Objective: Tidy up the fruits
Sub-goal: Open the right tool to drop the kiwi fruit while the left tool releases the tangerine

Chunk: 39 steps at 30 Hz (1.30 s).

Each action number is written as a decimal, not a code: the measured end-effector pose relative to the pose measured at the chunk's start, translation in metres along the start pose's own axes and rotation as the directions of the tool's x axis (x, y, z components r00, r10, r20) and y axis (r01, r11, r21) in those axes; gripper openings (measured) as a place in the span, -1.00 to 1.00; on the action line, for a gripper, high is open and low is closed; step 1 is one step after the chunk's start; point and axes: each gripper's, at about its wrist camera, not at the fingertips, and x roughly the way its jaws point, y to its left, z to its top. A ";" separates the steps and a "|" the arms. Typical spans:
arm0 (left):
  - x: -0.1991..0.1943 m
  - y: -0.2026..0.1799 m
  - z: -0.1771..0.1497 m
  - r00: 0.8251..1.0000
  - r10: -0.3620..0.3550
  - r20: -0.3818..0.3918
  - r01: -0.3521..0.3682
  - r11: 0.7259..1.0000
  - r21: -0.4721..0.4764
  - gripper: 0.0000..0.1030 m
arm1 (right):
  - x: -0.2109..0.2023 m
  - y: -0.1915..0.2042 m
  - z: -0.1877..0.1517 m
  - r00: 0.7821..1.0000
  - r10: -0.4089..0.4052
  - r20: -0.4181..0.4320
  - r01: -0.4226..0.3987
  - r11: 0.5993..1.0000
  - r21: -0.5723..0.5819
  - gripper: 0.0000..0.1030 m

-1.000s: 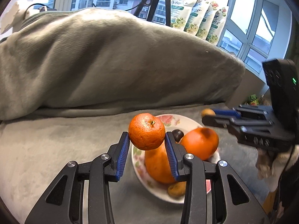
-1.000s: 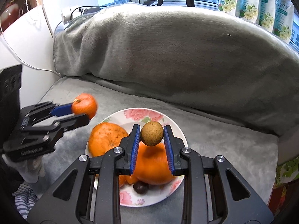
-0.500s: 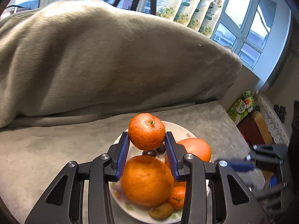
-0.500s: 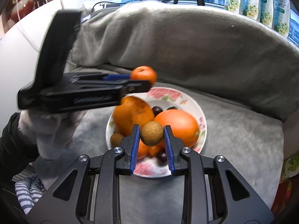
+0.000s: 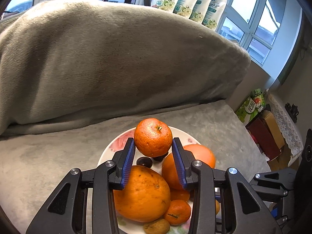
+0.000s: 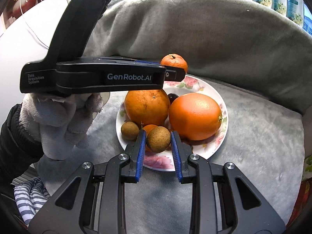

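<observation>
Left wrist view: you're gripping a tangerine [image 5: 153,137], right tongs [image 6: 158,139] squeezing a brown fruit [image 6: 158,139] over the plate [image 6: 206,152], so lower and release gently

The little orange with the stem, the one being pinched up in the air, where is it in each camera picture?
Left wrist view: the mandarin sits at centre, clamped in the left gripper.
Right wrist view: the same mandarin sits above centre, at the tip of the gripper reaching in from the left.
Shared landmark: the flowered plate beneath it.
</observation>
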 end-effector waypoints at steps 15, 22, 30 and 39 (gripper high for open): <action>0.001 0.000 -0.001 1.000 0.006 -0.003 -0.006 1.000 0.006 -0.26 | 0.003 0.000 0.000 1.000 0.004 0.000 -0.004 1.000 0.001 -0.47; -0.006 -0.003 0.002 1.000 0.009 0.019 -0.010 1.000 0.017 -0.25 | 0.005 0.001 0.000 1.000 0.007 0.001 -0.007 1.000 -0.005 -0.47; -0.010 -0.001 0.000 1.000 0.010 0.021 -0.010 1.000 0.009 -0.25 | 0.007 0.000 0.002 1.000 0.008 0.007 -0.008 1.000 -0.007 -0.44; -0.013 -0.003 -0.003 1.000 0.013 0.028 -0.013 1.000 0.012 -0.09 | -0.005 0.002 0.001 0.999 -0.002 0.042 0.002 1.000 -0.006 -0.01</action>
